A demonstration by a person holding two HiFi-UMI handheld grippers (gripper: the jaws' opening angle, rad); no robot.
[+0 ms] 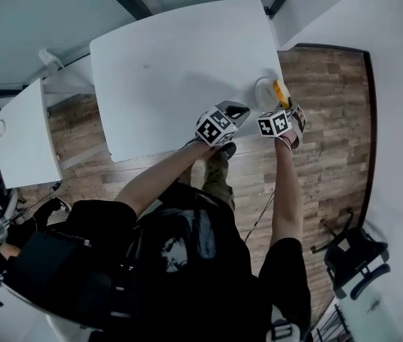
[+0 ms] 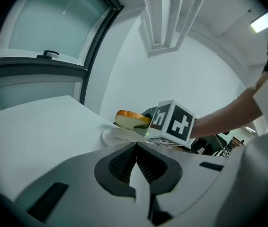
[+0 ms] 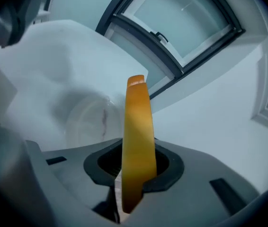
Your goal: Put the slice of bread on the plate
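Note:
The slice of bread (image 3: 138,141), golden-crusted, stands on edge between the jaws of my right gripper (image 3: 135,174), which is shut on it. It hangs just over the small white plate (image 3: 84,119), which sits near the right edge of the white table (image 1: 173,70). In the head view the bread (image 1: 280,91) is beside the plate (image 1: 264,90), in front of the right gripper (image 1: 281,104). My left gripper (image 1: 237,111) is just left of it over the table's front edge, jaws together and empty. In the left gripper view, the bread (image 2: 131,119) is above the plate (image 2: 115,137).
A second, smaller white table (image 1: 20,137) stands to the left. Wooden floor (image 1: 322,120) lies in front and to the right of the main table. A black chair (image 1: 354,258) is at lower right. Windows and a white wall lie beyond the table.

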